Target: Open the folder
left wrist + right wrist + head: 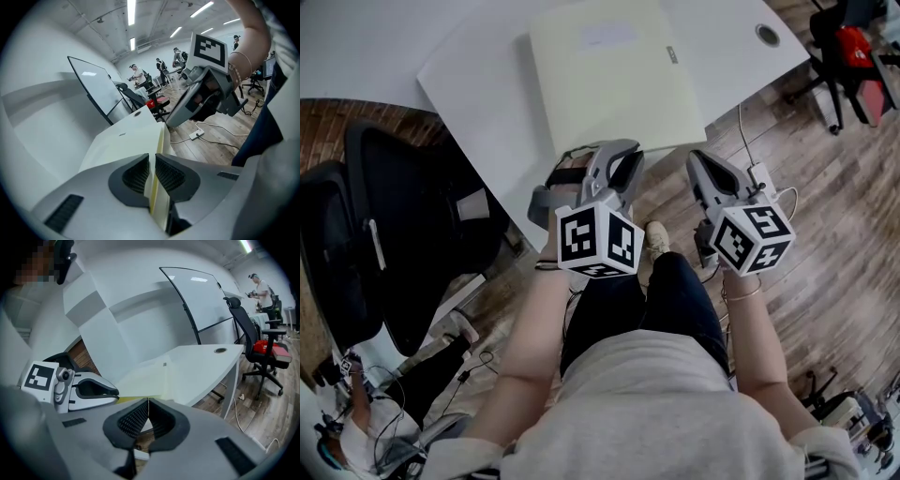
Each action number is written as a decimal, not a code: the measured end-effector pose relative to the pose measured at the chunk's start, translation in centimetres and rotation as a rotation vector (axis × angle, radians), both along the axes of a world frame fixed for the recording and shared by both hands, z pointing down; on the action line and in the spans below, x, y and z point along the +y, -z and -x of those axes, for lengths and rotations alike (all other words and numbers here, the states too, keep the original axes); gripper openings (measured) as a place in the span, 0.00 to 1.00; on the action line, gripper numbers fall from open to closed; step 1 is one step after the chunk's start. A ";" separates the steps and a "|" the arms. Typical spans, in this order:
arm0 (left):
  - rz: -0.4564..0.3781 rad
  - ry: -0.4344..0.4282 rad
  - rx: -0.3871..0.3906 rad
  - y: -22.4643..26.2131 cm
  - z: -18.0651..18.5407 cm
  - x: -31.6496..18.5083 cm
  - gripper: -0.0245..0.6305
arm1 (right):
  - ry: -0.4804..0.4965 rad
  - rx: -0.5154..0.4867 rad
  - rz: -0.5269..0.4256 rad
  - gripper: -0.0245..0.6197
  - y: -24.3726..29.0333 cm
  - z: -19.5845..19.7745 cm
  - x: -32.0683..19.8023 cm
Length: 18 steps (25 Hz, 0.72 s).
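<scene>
One folder (609, 75), probably light and bendy, lies at the near edge of the counter (478, 75), its front edge, the sensible hold, pinched by the left hand-held gripper (152, 161); the right hand-held gripper (148, 401) is pressed together.

The folder (614, 75) looks matt, pale card, or perhaps plastic. The table (478, 89) is smooth and white with a faint sheen. The floor (834, 244) is wood plank. The left gripper (152, 159) has a smooth grey plastic shell; its pads (172, 176) are black, ribbed and matt.
</scene>
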State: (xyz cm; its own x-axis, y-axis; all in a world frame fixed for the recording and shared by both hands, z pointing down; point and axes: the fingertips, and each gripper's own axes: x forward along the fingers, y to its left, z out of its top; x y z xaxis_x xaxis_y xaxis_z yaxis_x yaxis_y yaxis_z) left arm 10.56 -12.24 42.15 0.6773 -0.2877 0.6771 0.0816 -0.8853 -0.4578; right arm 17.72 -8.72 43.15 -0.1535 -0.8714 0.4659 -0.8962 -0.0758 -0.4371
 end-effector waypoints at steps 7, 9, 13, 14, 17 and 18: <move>0.016 0.014 0.028 0.4 -0.8 0.9 0.12 | 0.020 -0.016 0.002 0.07 -0.4 0.5 -0.8; 0.029 0.025 0.040 0.6 -1.1 1.0 0.12 | 0.024 -0.019 -0.002 0.07 -0.4 0.5 -1.1; 0.049 0.040 0.061 1.0 -1.1 1.1 0.12 | 0.029 -0.016 -0.013 0.07 -0.2 0.5 -1.5; 0.052 0.043 0.065 1.1 -1.1 1.1 0.12 | 0.030 -0.015 -0.014 0.07 -0.2 0.5 -1.6; 0.054 0.050 0.071 1.2 -1.0 1.2 0.12 | 0.033 -0.007 -0.016 0.07 -0.3 0.6 -1.9; 0.055 0.053 0.073 1.2 -1.0 1.2 0.12 | 0.034 -0.005 -0.017 0.07 -0.3 0.6 -2.0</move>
